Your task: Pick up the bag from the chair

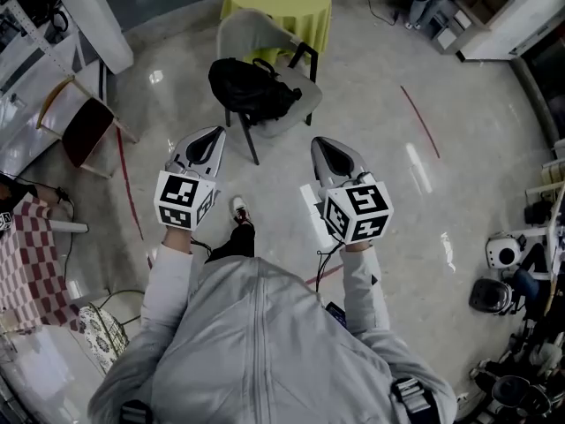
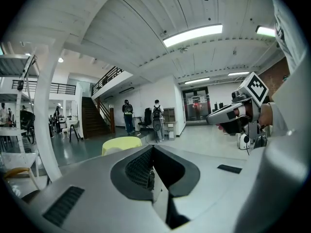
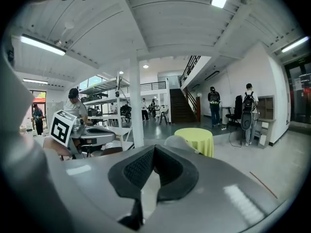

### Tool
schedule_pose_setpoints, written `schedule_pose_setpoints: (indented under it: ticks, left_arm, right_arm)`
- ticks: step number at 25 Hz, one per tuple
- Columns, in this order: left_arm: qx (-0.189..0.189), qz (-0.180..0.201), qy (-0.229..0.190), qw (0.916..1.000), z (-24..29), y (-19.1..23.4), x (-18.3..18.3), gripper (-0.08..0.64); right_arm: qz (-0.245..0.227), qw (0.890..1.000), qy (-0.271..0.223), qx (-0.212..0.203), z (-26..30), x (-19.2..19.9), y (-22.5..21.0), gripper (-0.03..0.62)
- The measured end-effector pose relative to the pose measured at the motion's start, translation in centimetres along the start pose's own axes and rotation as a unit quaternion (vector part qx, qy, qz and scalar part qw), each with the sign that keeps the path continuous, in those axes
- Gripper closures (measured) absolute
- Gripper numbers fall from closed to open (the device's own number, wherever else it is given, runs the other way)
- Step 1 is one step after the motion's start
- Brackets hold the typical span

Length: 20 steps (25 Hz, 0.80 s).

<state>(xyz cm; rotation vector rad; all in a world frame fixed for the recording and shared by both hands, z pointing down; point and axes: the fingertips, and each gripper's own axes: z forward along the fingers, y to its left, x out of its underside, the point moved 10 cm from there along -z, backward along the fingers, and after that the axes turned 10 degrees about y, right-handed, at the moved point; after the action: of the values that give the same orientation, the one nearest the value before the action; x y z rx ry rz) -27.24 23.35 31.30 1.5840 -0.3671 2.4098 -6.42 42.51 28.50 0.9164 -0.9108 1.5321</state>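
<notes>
The black bag (image 1: 252,87) lies slumped on the seat of a grey chair (image 1: 265,35) in front of me in the head view. My left gripper (image 1: 214,133) is held in the air short of the chair, its jaws pressed together and holding nothing. My right gripper (image 1: 320,142) hovers level with it to the right, also shut and holding nothing. In the left gripper view the jaws (image 2: 153,148) point over the bag, which is hidden. In the right gripper view only the chair's back (image 3: 178,141) shows past the jaws (image 3: 154,149).
A round table with a yellow cloth (image 1: 278,3) stands just behind the chair. A red-seated chair (image 1: 84,126) and a white pillar (image 1: 97,16) are at the left, a checked cloth (image 1: 22,254) nearer. Red tape lines (image 1: 422,120) mark the floor. Equipment (image 1: 503,254) crowds the right edge. People (image 2: 156,114) stand far off.
</notes>
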Motion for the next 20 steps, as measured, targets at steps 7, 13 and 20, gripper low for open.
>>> schedule_pose_setpoints:
  ticks: [7, 13, 20]
  left_arm:
    - [-0.001, -0.011, -0.001, 0.9999, 7.0, 7.1, -2.0, 0.554]
    - [0.0, -0.018, 0.006, 0.9998, 12.1, 12.8, -3.1, 0.554]
    - [0.013, -0.016, 0.034, 0.9992, 16.5, 16.5, -2.4, 0.552]
  right_arm:
    - [-0.014, 1.0, 0.008, 0.003, 8.2, -4.6, -3.5, 0.581]
    - [-0.027, 0.999, 0.023, -0.003, 15.0, -7.4, -5.2, 0.581]
    - [-0.041, 0.997, 0.062, -0.028, 21.4, -8.2, -6.5, 0.508]
